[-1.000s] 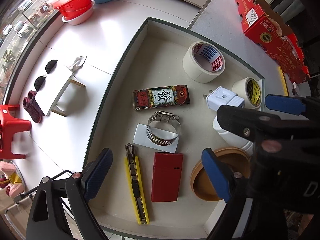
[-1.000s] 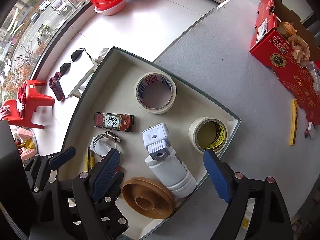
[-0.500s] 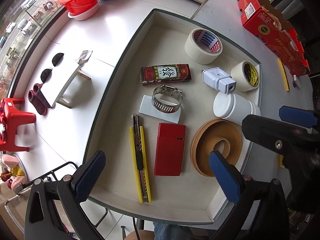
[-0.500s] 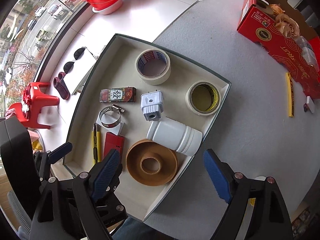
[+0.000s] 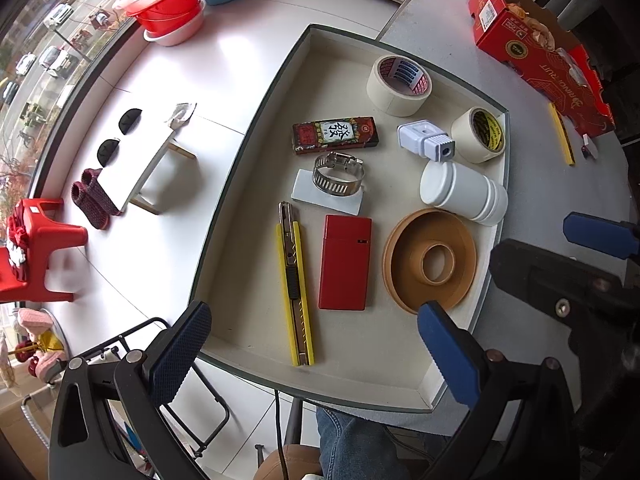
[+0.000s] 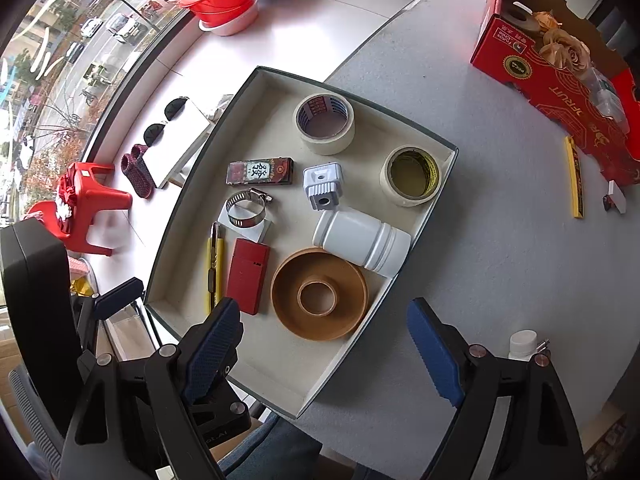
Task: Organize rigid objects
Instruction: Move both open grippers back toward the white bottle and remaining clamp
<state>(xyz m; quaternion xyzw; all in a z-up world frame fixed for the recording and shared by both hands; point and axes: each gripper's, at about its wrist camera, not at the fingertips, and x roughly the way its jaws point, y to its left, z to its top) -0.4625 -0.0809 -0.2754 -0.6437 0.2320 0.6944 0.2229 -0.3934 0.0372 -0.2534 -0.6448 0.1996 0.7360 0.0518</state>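
Note:
A shallow cream tray (image 5: 256, 152) (image 6: 404, 280) on the grey table holds two tape rolls (image 5: 398, 85) (image 5: 479, 134), a white plug adapter (image 5: 425, 141), a white jar on its side (image 5: 463, 193), a brown ring dish (image 5: 430, 261), a red flat case (image 5: 345, 267), a yellow utility knife (image 5: 294, 284), a hose clamp (image 5: 338, 173) on a white card, and a dark printed box (image 5: 336, 134). My left gripper (image 5: 316, 352) is open and empty above the tray's near edge. My right gripper (image 6: 320, 348) is open and empty above the tray's near right corner.
A red cardboard box (image 6: 560, 72) stands at the table's far right. A yellow strip (image 6: 574, 182) and a small white piece (image 6: 618, 202) lie in front of it. A small white bottle (image 6: 522, 344) stands near the right gripper. Red basins (image 5: 168, 4) sit on the windowsill.
Both grippers have pulled back and up from the tray, so the whole tray now shows. The objects in the tray have not moved.

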